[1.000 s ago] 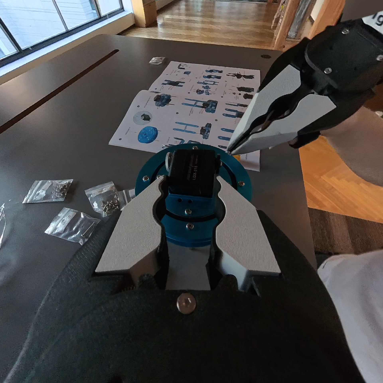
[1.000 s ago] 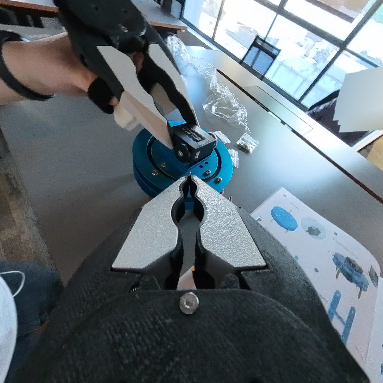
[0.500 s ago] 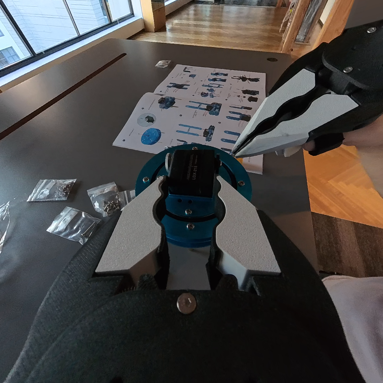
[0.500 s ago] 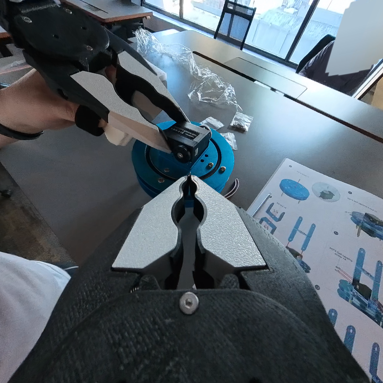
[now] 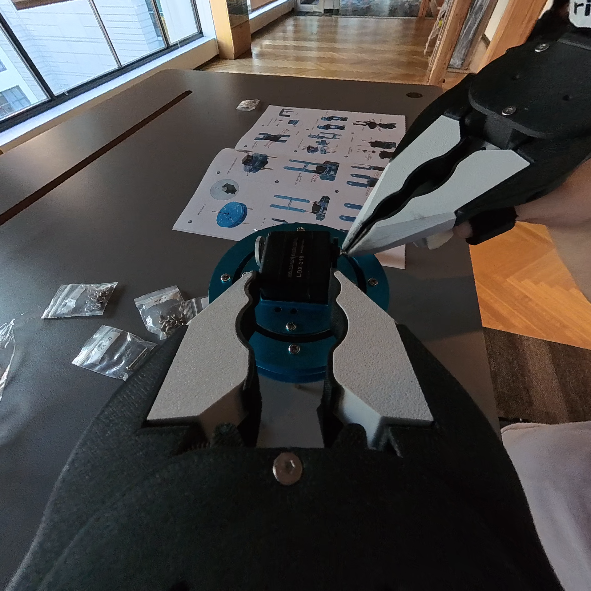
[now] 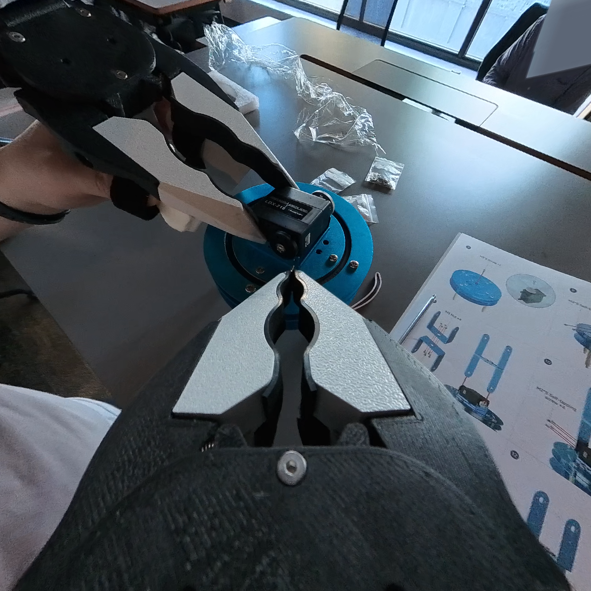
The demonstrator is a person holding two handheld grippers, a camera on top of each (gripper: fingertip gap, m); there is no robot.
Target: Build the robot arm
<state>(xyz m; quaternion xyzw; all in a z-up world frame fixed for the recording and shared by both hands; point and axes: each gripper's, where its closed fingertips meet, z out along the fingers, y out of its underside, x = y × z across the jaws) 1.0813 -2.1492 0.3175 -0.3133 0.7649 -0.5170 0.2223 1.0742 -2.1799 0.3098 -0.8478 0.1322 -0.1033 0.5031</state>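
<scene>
A black servo (image 5: 297, 265) sits in a blue bracket (image 5: 292, 315) on a round blue base (image 5: 374, 287) on the dark table. My left gripper (image 5: 294, 276) is shut on the servo, one finger on each side. It also shows in the right wrist view (image 6: 278, 212), clamped on the servo (image 6: 287, 211) above the base (image 6: 351, 243). My right gripper (image 6: 291, 275) is shut, and a tiny screw-like pin sticks out of its tips. In the left wrist view its tips (image 5: 344, 251) are at the servo's right end.
A printed instruction sheet (image 5: 287, 172) lies beyond the base, and a thin metal rod (image 6: 415, 316) lies at its edge. Small bags of screws (image 5: 163, 311) (image 5: 80, 299) (image 5: 112, 350) lie to the left. Crumpled clear plastic (image 6: 319, 105) lies farther back. The table's edge runs close on the right. Some 4 cm of space lies between my two pairs of fingers.
My right gripper has moved in from the base's rim to the servo's right end, still shut. My left gripper has kept its hold on the servo.
</scene>
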